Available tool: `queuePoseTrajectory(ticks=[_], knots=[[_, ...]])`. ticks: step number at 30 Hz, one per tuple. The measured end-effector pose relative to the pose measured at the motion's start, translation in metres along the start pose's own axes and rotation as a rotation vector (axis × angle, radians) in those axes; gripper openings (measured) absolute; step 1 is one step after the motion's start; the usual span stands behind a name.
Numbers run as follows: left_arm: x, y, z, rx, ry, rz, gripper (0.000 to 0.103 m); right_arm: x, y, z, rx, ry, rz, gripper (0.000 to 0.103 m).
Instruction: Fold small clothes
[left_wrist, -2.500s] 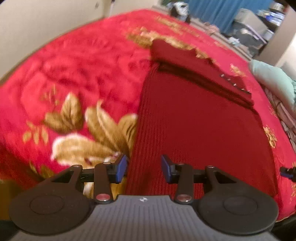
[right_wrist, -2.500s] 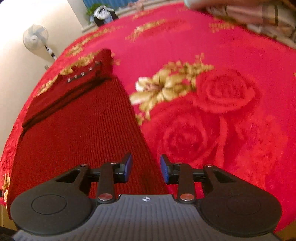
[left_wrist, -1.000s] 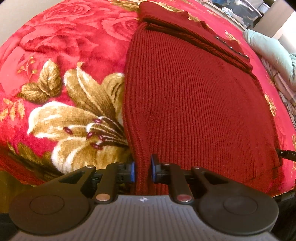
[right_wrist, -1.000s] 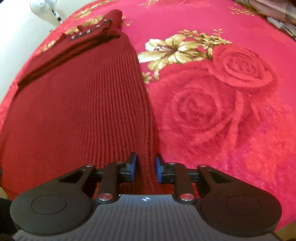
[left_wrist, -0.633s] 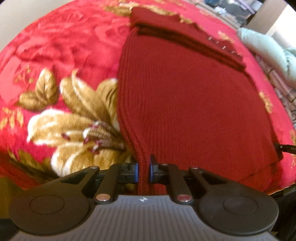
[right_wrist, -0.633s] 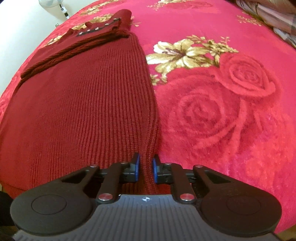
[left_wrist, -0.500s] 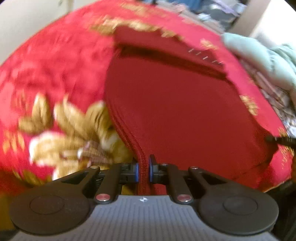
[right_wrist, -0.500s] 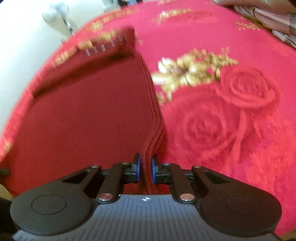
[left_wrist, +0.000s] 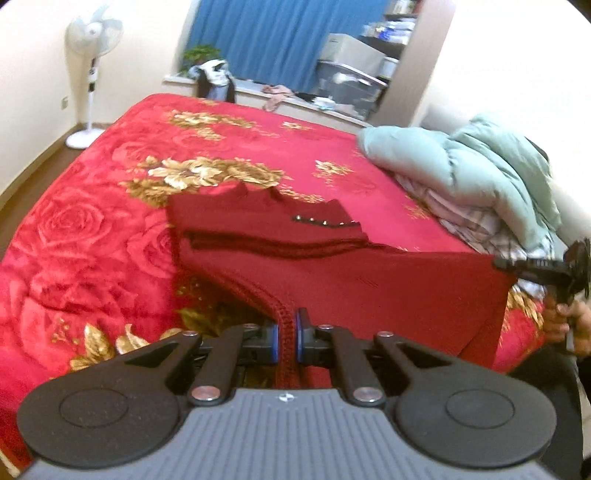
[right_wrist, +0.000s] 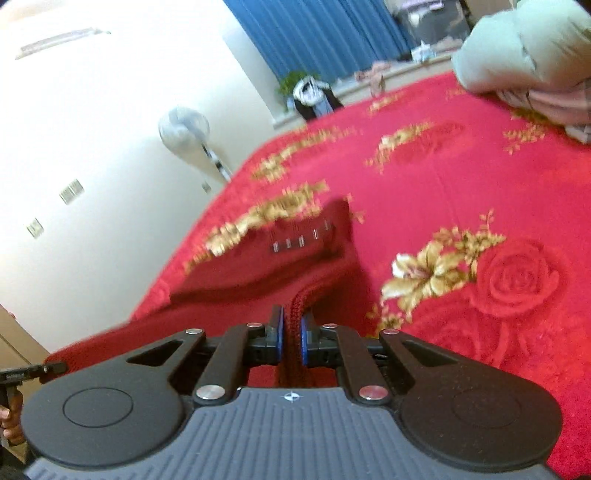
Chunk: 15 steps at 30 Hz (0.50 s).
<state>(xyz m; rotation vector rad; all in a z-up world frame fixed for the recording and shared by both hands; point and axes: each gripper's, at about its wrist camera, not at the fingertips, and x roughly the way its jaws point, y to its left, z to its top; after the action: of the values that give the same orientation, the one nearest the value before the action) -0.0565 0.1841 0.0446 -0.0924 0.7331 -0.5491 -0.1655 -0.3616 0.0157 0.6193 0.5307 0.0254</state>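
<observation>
On the red floral bedspread (left_wrist: 92, 236), both claws clench the lifted maroon sweater's (left_wrist: 388, 288) hem.

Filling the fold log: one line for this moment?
step: lift hem | left gripper: shut on sweater | right gripper: shut on sweater | far end: on bed

Two black grippers: left gripper (left_wrist: 286, 339), right gripper (right_wrist: 291, 339). Blue pads (left_wrist: 274, 341), silver screws (left_wrist: 202, 392), ribbed grey body (left_wrist: 288, 432) at 6 o'clock.
</observation>
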Motion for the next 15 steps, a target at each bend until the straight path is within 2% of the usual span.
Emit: queuePoseTrajectory(ticks=[5,8,11,15], knots=[[-0.063,0.004,0.002,-0.048,-0.041,-0.083,0.009,-0.06,0.002,-0.015,0.065,-0.081,0.053,0.008],[-0.071,0.018,0.004,-0.127,-0.059,-0.12,0.009,-0.078,0.006,-0.016,0.075,-0.118,0.07,0.008],[-0.04,0.04,0.013,-0.164,-0.053,-0.096,0.009,-0.052,0.002,-0.002,0.089,-0.088,0.054,0.008],[0.061,0.1,0.042,-0.3,-0.007,-0.076,0.009,0.043,-0.023,0.04,0.138,0.007,0.015,0.007]])
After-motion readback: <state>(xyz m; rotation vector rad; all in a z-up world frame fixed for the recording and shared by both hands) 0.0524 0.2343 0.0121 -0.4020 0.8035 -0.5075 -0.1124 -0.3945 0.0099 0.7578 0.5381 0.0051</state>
